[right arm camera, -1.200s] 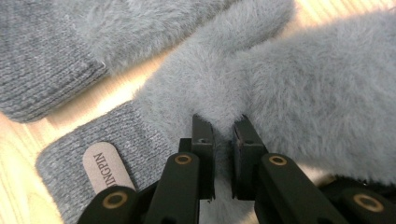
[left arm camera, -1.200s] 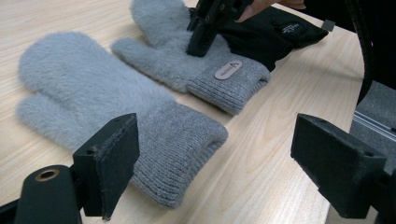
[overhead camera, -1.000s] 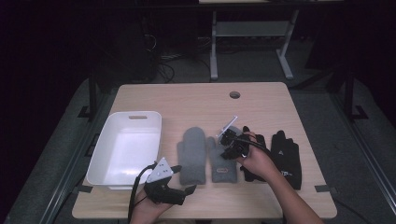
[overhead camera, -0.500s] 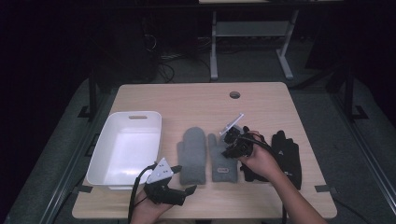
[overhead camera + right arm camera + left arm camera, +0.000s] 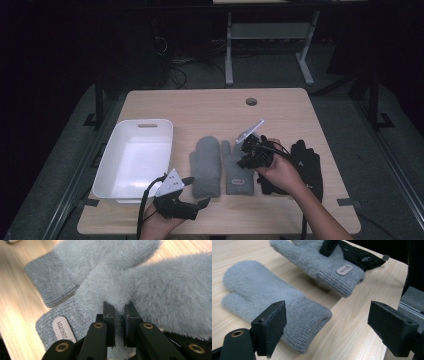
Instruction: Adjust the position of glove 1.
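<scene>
Two grey fuzzy mittens lie side by side near the middle of a light wooden table, fingertips pointing to the far side and ribbed cuffs toward the person. The left mitten lies flat on the wood. The right mitten, which carries a small oval label on its cuff, is pinched at the middle of its fluffy body by the right gripper; in the right gripper view the two black jaws are pressed close together with grey fleece caught between them, and in the left gripper view this mitten's cuff end hangs a little above the table with a shadow under it. The left gripper rests at the near edge of the table, just near of the left mitten's cuff, its jaws spread wide apart with nothing between them. A pair of black gloves lies to the right of the mittens, partly under the person's right hand. A white rectangular plastic tub sits at the left of the table, well apart from the mittens.
</scene>
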The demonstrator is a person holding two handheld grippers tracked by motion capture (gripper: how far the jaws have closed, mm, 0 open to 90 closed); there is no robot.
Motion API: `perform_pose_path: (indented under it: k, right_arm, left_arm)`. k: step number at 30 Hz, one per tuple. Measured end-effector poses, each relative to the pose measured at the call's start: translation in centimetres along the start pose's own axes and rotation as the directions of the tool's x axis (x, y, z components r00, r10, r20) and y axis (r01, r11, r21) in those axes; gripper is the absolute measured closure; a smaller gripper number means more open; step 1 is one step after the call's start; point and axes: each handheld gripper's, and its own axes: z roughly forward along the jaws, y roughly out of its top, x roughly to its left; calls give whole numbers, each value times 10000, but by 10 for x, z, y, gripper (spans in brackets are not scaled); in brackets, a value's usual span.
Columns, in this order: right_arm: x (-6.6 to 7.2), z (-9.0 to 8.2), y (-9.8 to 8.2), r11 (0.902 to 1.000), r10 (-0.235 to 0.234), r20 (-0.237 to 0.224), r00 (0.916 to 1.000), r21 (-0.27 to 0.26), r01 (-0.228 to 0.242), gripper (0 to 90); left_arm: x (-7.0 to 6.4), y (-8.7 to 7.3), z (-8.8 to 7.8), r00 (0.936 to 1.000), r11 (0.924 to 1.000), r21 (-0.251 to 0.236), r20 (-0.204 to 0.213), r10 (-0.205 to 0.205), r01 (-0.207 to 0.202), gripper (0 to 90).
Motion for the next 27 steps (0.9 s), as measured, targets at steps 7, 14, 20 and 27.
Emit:
perform_pose_path:
  k: [7, 14, 20, 27]
  right_arm:
    - [4, -8, 10, 9998, -51, -27, 10000, -192, 50, 825]
    - [16, -6, 34, 9991, -348, -236, 9991, -263, 342, 824]
    - [23, 3, 48, 9989, -456, -361, 9983, -114, 452, 824]
    - [31, 16, 65, 9985, -542, -581, 9968, -28, 541, 823]
  left_arm:
    - [-1, 1, -2, 10000, 9998, -179, -33, -7, 7, 152]
    - [-3, 2, -5, 9998, 9994, -339, -188, 10, -16, 151]
    - [0, 3, -8, 9998, 9993, -370, -209, 32, -39, 151]
    - [2, 2, -8, 9998, 9995, -325, -221, -18, 11, 151]
